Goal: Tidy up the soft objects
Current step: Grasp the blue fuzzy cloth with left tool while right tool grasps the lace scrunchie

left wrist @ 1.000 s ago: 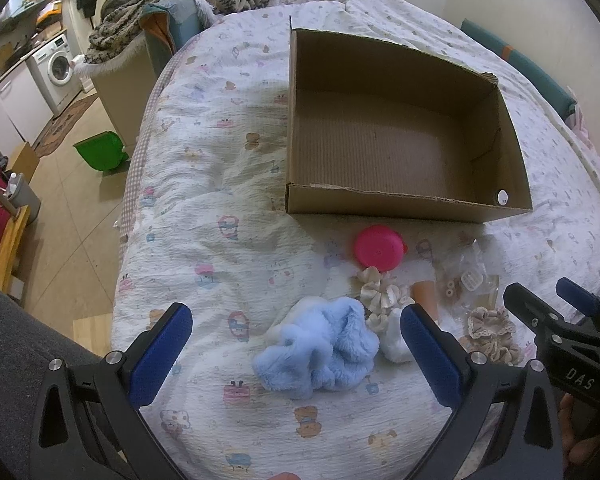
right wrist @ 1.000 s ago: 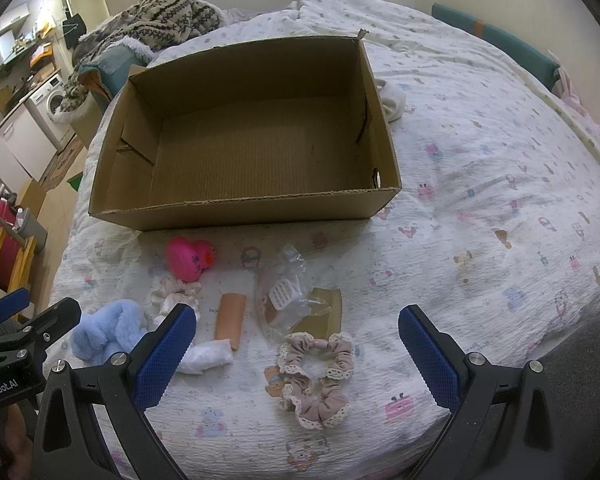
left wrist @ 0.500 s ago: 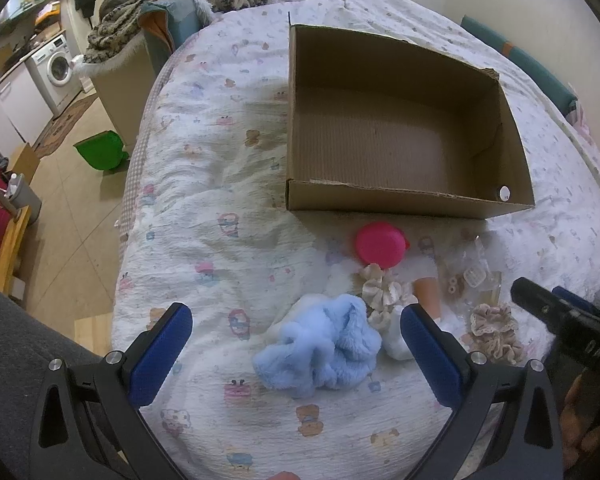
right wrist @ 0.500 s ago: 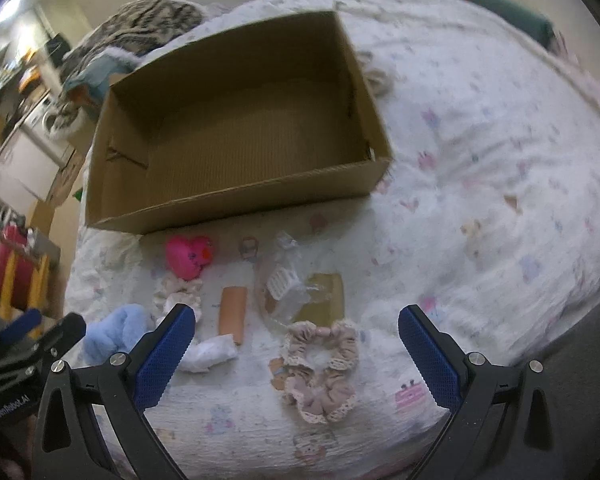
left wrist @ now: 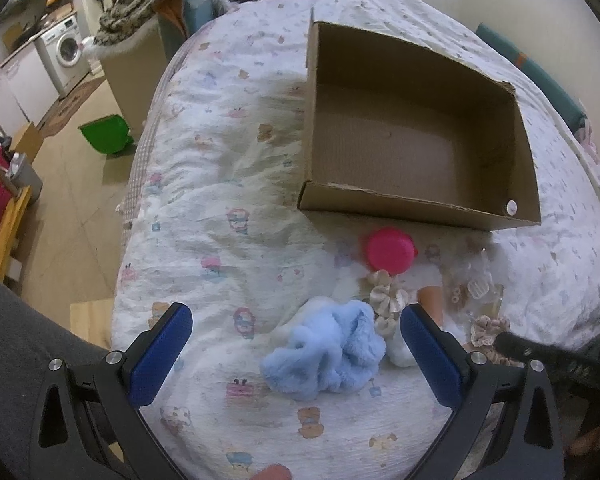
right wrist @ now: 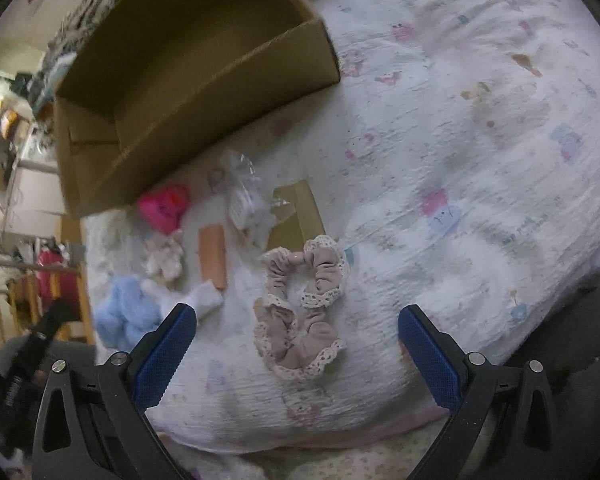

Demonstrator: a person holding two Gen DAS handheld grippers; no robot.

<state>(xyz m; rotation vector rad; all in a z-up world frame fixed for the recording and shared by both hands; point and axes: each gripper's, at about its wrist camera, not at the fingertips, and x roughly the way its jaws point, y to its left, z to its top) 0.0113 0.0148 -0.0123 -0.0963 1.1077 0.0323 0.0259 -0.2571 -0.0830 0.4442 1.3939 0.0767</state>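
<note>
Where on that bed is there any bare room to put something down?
Bare quilt lies left of the cardboard box and right of the lace scrunchie. The box floor is bare. It is crowded between the box and the blue fluffy scrunchie.

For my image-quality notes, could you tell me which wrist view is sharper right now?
Left wrist view: sharp; the cardboard box and blue fluffy cloth show crisp edges. Right wrist view: motion-blurred and dimmer, the pink toy smeared, the scrunchie clearer.

The right wrist view is motion-blurred — the cardboard box [right wrist: 188, 76] runs off the top edge. The clear packet [right wrist: 248, 196] holds contents too smeared to identify.
</note>
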